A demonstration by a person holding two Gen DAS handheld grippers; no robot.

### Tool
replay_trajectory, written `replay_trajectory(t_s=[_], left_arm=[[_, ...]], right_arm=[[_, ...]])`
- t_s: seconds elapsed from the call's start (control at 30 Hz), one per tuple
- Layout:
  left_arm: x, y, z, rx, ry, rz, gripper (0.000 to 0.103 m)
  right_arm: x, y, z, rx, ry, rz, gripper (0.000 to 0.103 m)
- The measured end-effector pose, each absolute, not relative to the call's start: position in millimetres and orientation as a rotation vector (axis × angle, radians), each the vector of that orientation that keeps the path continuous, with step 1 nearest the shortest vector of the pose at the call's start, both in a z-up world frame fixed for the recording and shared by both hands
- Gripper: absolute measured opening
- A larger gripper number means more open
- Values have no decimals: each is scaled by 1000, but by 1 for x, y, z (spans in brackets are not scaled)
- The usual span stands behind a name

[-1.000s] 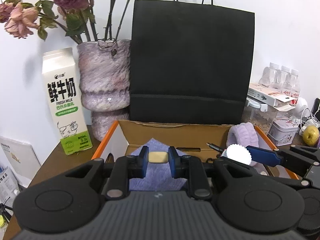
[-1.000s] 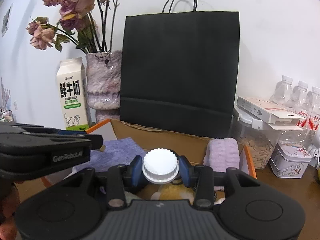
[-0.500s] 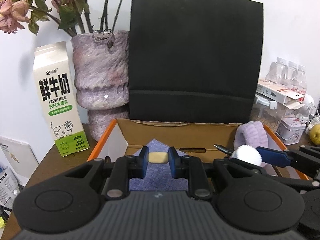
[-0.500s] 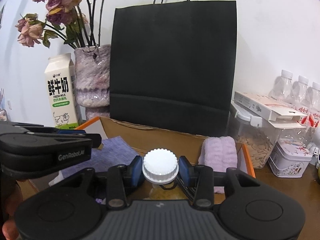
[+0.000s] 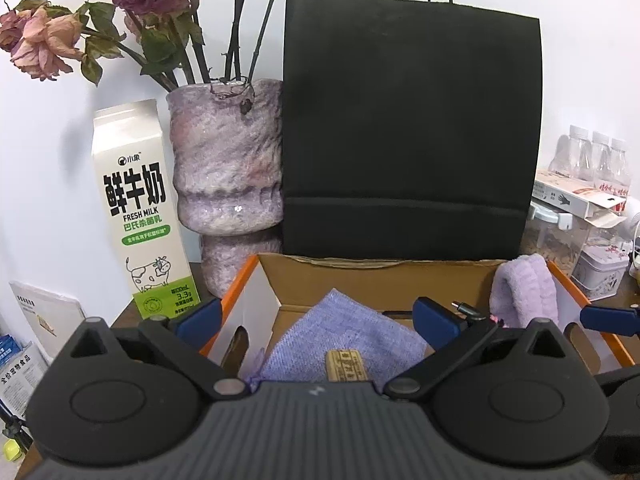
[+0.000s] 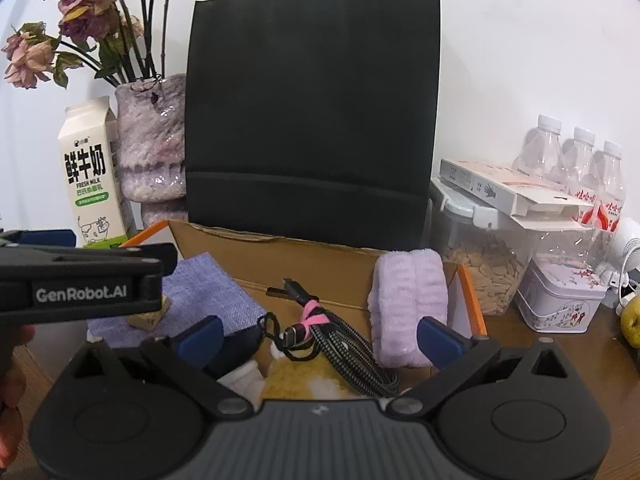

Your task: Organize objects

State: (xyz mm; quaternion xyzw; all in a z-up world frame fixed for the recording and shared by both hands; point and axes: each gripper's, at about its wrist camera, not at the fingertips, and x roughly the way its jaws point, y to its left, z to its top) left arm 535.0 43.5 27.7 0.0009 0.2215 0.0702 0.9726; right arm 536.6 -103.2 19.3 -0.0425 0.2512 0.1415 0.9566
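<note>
White wall and a cluttered wooden tabletop frame your workspace, with an open cardboard box (image 6: 328, 264) at the centre.

Your left gripper (image 5: 316, 322) stands spread wide and holds nothing; directly below it, at 6 o'clock in its view, a small tan block (image 5: 347, 366) lies on the purple cloth (image 5: 352, 332) inside the box. Your right gripper (image 6: 318, 336) is likewise wide apart and empty. Beneath it sit a white bottle (image 6: 240, 376), only partly visible, a yellow fluffy item (image 6: 296, 376) and a bundled black cable (image 6: 340, 340) tied with pink. At 1 o'clock a rolled lavender towel (image 6: 408, 304) leans against the box's right wall.

Beyond the box, a black paper bag (image 6: 312, 120) stands at 12 o'clock, a milk carton (image 5: 136, 216) and vase (image 5: 228, 176) at 10.

Judging by this, several items are already boxed; whether the tin (image 6: 560, 304) or others at 3 o'clock belong inside, you cannot tell.
</note>
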Motion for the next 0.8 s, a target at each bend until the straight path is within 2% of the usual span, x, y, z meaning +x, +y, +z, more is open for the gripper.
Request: replay_trajectory(t_s=[0.8], left_arm=[[504, 50, 29, -15, 509, 119, 103]], right_arm=[[519, -115, 23, -65, 517, 303, 103]])
